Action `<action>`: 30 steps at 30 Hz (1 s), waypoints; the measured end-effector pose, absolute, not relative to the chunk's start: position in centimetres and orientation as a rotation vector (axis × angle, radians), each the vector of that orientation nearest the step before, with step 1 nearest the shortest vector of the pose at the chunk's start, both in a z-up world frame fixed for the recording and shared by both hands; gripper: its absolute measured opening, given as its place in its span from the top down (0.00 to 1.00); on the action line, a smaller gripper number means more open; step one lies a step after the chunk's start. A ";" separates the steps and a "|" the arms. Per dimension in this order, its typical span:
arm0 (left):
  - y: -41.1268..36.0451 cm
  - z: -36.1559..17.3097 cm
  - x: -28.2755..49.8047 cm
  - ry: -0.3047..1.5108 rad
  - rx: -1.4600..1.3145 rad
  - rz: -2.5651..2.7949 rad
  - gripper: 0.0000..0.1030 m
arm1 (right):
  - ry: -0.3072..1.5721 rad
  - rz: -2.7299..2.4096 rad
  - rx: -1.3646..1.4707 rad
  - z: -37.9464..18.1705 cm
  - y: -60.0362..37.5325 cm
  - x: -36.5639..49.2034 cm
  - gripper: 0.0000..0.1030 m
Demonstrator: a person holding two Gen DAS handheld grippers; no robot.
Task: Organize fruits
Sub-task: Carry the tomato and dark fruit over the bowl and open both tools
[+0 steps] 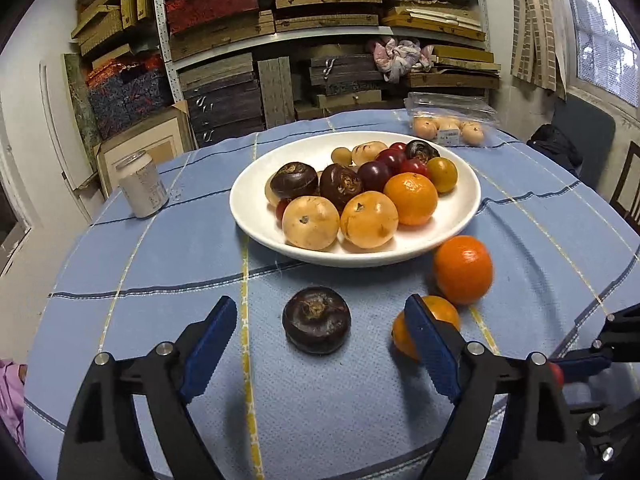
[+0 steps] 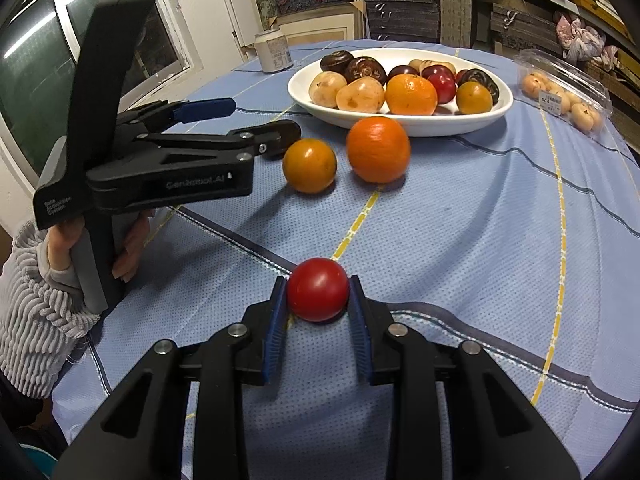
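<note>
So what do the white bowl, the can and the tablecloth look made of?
White bowl: probably glazed ceramic, with a smooth glossy rim. Can: likely aluminium, with a pale printed wall and metal top rim. Tablecloth: woven fabric, matte, with a dotted weave and stitched stripes.

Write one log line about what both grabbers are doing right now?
left gripper: open around dark fruit | right gripper: shut on red fruit | plate: holds fruit
</note>
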State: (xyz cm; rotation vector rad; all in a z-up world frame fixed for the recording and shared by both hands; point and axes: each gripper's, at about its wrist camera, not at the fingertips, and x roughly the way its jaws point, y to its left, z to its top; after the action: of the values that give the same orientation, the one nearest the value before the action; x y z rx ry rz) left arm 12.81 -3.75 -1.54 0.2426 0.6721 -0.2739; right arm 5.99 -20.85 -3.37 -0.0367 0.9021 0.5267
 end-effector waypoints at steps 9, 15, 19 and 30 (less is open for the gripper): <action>-1.4 -3.4 16.4 0.856 0.109 -0.317 0.48 | 0.904 0.527 -0.032 -3.4 -20.8 6.0 0.71; -2.4 -3.6 17.0 0.862 0.145 -0.322 0.60 | 0.904 0.529 -0.022 -3.4 -20.9 6.1 0.71; -1.9 -3.1 16.2 0.827 0.125 -0.306 0.60 | 0.898 0.531 0.003 -3.1 -21.3 6.3 0.71; -4.7 3.6 17.9 0.681 0.172 -0.316 0.60 | 0.699 0.423 0.244 4.8 -29.2 11.6 0.72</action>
State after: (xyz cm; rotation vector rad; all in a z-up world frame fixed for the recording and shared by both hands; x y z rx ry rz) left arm 17.93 -4.67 3.61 0.1720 0.6806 -0.3162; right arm 11.62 -29.22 4.81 0.2435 0.6986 0.4229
